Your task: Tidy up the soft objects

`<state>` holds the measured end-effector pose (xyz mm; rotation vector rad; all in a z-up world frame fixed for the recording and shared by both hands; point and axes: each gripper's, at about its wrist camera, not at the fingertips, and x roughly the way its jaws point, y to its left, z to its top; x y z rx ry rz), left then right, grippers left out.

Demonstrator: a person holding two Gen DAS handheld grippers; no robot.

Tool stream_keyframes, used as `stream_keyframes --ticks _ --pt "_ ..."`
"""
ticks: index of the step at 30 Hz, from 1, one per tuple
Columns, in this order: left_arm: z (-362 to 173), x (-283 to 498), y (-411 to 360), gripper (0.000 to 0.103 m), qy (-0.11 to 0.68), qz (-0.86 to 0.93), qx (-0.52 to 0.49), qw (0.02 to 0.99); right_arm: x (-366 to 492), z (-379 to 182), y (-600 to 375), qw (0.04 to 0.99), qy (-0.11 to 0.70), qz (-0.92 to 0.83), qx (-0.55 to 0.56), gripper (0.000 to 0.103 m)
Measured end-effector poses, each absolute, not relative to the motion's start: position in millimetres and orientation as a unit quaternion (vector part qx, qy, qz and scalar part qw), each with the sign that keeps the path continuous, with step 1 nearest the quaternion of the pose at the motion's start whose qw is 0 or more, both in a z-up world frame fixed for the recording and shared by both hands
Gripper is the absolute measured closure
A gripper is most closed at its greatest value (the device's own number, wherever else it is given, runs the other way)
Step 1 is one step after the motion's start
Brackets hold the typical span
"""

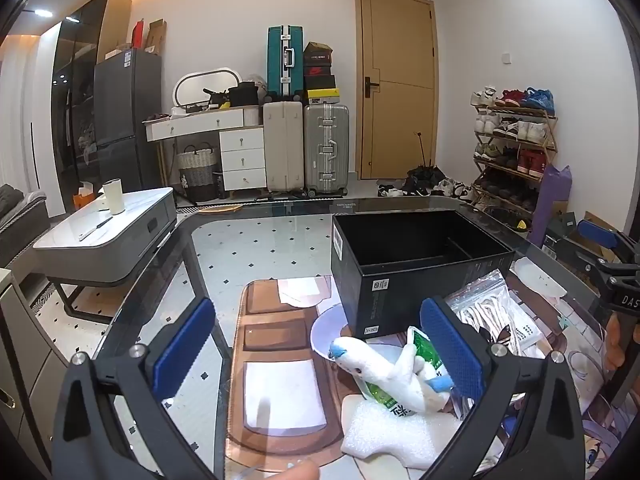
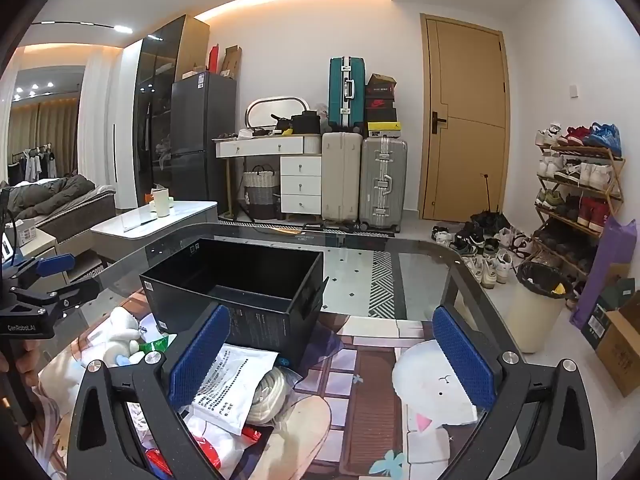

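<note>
An open, empty black box (image 1: 416,264) stands on the glass table (image 1: 224,236) over a printed mat. In front of it lie a white plush toy with blue tips (image 1: 384,372), a green packet (image 1: 424,354), a white foam piece (image 1: 396,432) and a clear bag of cord (image 1: 492,316). My left gripper (image 1: 320,356) is open, above the mat just left of the plush. In the right wrist view, the box (image 2: 240,292) is ahead on the left. My right gripper (image 2: 332,356) is open, above a white printed pouch (image 2: 232,384) and coiled cord (image 2: 268,396).
A white side table (image 1: 108,232) with a cup stands left of the glass table. Suitcases (image 1: 304,148), a dresser and a door line the far wall. A shoe rack (image 2: 576,196), loose shoes and a bin (image 2: 536,304) are on the right.
</note>
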<state>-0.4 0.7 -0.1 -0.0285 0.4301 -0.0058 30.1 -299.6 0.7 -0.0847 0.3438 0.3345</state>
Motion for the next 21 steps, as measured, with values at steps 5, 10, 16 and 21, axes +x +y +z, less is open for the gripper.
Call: stream_keyframes --ticks 5,10,16,21 --pt "-0.2 -0.2 0.6 0.000 0.216 -0.004 -0.011 0.976 34.1 -0.2 -297.6 0.968 0.175 0.171 -0.047 0.000" --pt "0.2 -1.3 4.9 0.000 0.215 -0.007 -0.008 0.977 35.3 1.4 -298.8 0.969 0.171 0.171 -0.046 0.000" --pt "4.1 -8.6 0.2 0.000 0.205 -0.004 -0.007 0.979 28.3 -0.1 -296.2 0.968 0.168 0.177 -0.050 0.000" --pt "2.8 -7.4 -3.3 0.000 0.204 -0.010 -0.004 0.979 27.5 -0.7 -294.5 0.969 0.163 0.177 -0.053 0.000"
